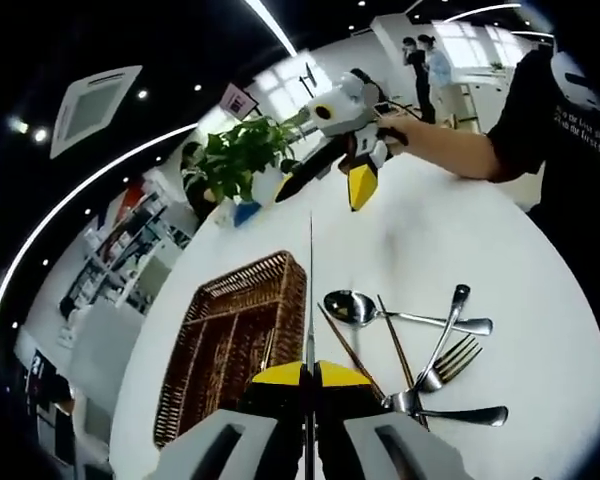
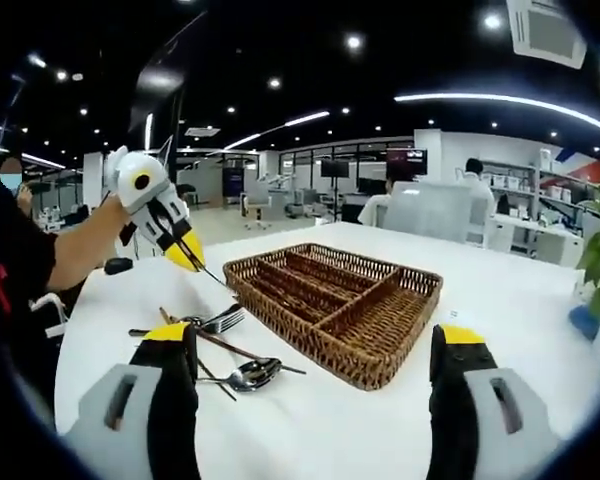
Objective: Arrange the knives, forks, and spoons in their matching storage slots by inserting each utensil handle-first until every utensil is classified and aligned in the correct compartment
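Note:
My left gripper (image 1: 307, 372) is shut on a knife (image 1: 310, 290), which shows edge-on, its thin blade pointing away over the table. A wicker tray (image 1: 230, 345) with long compartments lies just left of the blade. To its right lie a spoon (image 1: 352, 306), forks (image 1: 450, 360) and brown chopsticks (image 1: 352, 352) in a loose pile. My right gripper (image 2: 315, 345) is open with nothing between its jaws, low over the table before the tray (image 2: 380, 345). The left gripper (image 2: 190, 255) hangs above the pile (image 2: 225, 350). The right gripper (image 1: 323, 188) shows across the table.
The white round table (image 1: 460, 240) carries a potted plant (image 1: 240, 155) in a blue pot (image 2: 585, 320) at its far edge from the person. A person's forearm (image 1: 450, 150) reaches over the table. Office desks and people stand in the background.

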The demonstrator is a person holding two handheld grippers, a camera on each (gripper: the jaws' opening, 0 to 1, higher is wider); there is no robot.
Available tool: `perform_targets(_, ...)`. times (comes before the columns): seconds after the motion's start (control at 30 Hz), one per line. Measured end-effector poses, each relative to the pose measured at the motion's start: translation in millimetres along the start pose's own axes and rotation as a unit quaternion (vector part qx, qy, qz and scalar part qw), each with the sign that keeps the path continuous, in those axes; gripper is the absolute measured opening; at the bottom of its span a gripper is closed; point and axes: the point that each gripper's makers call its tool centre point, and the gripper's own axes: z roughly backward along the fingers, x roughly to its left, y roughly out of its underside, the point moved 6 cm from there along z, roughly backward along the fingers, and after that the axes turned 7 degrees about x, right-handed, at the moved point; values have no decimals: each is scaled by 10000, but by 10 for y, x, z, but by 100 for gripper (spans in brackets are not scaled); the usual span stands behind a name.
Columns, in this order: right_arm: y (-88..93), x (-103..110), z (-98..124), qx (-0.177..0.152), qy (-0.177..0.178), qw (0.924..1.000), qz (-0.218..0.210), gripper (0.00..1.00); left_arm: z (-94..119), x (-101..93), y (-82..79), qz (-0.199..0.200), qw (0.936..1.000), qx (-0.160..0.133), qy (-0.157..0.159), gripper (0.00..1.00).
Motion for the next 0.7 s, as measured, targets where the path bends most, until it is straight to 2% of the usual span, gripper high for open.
perform_targets(0.1, 9, 1, -7, 16, 4, 10000, 20, 99, 13, 41, -17, -48, 9998, -152, 116, 1)
perform_targets(0.23, 4, 6, -14, 10, -17, 10000, 93, 99, -19, 157, 14, -64, 9999, 37, 112, 1)
perform_targets(0.43, -40, 5, -5, -112, 22, 9997, 228, 99, -47, 297, 34, -166, 9998, 117, 86, 1)
perform_targets(0.7, -16, 15, -30, -39, -13, 9996, 281, 99, -190, 575, 98, -264, 9994, 241, -10, 1)
